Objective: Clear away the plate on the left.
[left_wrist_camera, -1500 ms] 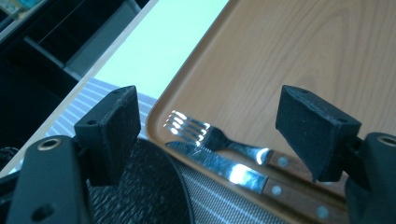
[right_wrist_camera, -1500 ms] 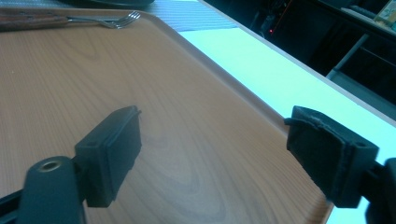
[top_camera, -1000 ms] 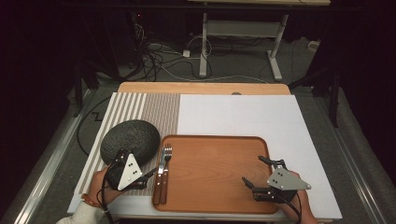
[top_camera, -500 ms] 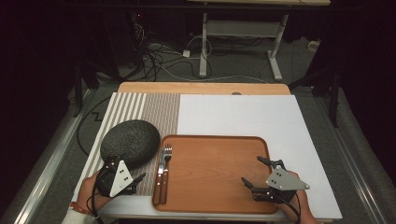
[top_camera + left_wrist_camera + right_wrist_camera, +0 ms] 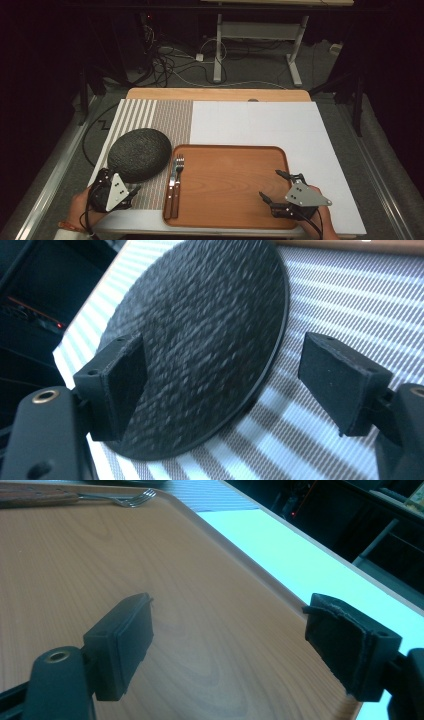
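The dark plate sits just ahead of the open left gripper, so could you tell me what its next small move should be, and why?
Probably ease the left gripper forward until its jaws straddle the plate's near rim, then close. Its jaws stand wide open and grip nothing, with the rim already running between them, so a short advance looks enough for a grasp.

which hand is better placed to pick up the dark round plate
Left. The left tool sits open right at the plate's near edge, with its rim between the jaws in the left gripper view. The right tool hangs open over the tray's far corner, well away from it.
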`<state>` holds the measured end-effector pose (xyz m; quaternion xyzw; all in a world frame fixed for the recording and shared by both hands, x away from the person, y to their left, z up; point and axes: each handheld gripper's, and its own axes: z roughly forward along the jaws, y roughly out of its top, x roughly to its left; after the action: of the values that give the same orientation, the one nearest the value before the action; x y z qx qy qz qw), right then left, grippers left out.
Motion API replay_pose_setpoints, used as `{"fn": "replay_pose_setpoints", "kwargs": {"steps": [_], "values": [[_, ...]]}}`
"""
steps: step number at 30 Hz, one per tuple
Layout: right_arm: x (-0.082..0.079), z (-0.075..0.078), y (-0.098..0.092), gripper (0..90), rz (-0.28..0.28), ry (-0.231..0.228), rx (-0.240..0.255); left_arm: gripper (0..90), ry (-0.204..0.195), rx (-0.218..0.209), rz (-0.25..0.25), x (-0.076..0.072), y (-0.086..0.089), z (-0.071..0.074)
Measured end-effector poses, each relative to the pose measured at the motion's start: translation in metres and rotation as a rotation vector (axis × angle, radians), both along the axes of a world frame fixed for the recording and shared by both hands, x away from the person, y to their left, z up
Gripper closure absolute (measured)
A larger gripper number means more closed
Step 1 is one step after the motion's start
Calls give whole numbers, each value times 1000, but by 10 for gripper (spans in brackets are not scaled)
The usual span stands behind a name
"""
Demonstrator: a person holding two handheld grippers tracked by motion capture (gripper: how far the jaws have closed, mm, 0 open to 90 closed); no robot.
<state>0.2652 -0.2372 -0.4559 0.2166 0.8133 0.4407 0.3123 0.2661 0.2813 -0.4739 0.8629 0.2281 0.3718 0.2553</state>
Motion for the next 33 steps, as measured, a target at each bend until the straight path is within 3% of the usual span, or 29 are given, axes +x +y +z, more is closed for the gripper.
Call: {"fn": "replay_pose_setpoints", "kwargs": {"steps": [2, 8, 15, 16, 19, 22, 27, 29, 33], "values": [[0, 0, 0, 200, 1, 1, 0, 193, 1, -6, -1, 0, 7, 0], [1, -1, 3, 209, 7, 11, -3, 189, 0, 58, -6, 3, 24, -4], [1, -3, 4, 208, 8, 19, -7, 172, -1, 115, 43, 18, 44, -14], [2, -3, 4, 208, 8, 19, -9, 172, -10, 166, 44, 20, 43, -16], [1, -4, 5, 209, 6, 23, -11, 174, -50, 246, 36, 25, 38, -17], [1, -5, 6, 211, 8, 28, -16, 190, -112, 356, 17, 29, 31, -20], [1, -5, 5, 215, 4, 29, -16, 200, -216, 467, -19, 29, 24, -28], [2, -5, 5, 218, 2, 30, -19, 259, -239, 499, -31, 28, 21, -32], [1, -6, 6, 221, 6, 30, -24, 504, -250, 548, -48, 30, 15, -42]]}}
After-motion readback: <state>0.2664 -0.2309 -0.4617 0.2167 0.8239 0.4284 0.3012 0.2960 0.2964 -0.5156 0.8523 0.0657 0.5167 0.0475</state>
